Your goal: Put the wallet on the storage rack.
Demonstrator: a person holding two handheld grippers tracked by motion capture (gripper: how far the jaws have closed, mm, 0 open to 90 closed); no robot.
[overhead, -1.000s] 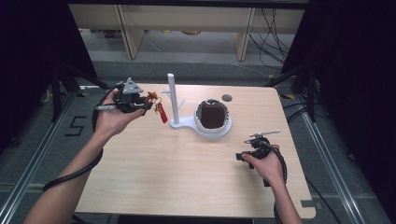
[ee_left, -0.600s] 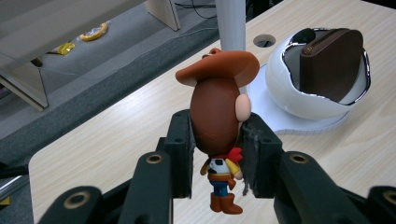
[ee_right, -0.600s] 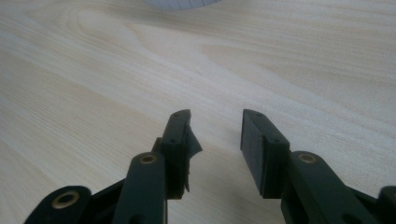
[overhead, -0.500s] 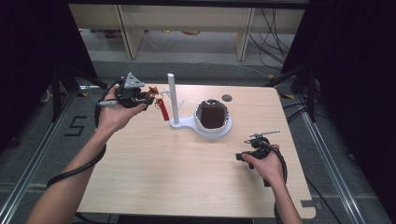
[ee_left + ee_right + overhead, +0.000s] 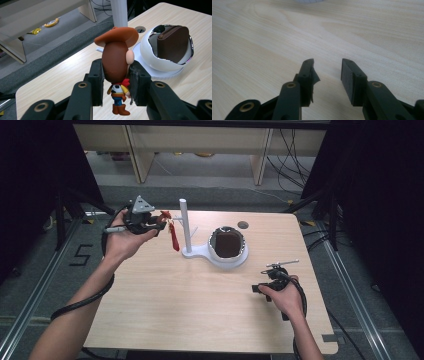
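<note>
Brown-hatted plastic cowboy figurine, clenched by its head in the left tool, hangs above the pale wooden bench at ten o'clock, beside a white post stand. Right tool, at four o'clock, gapes empty.

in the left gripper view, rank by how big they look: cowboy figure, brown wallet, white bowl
1. White bowl, widest in frame, though partly hidden.
2. Cowboy figure, close to the camera, so it looks bigger than it is; nearly a tie with the bowl.
3. Brown wallet.
</note>
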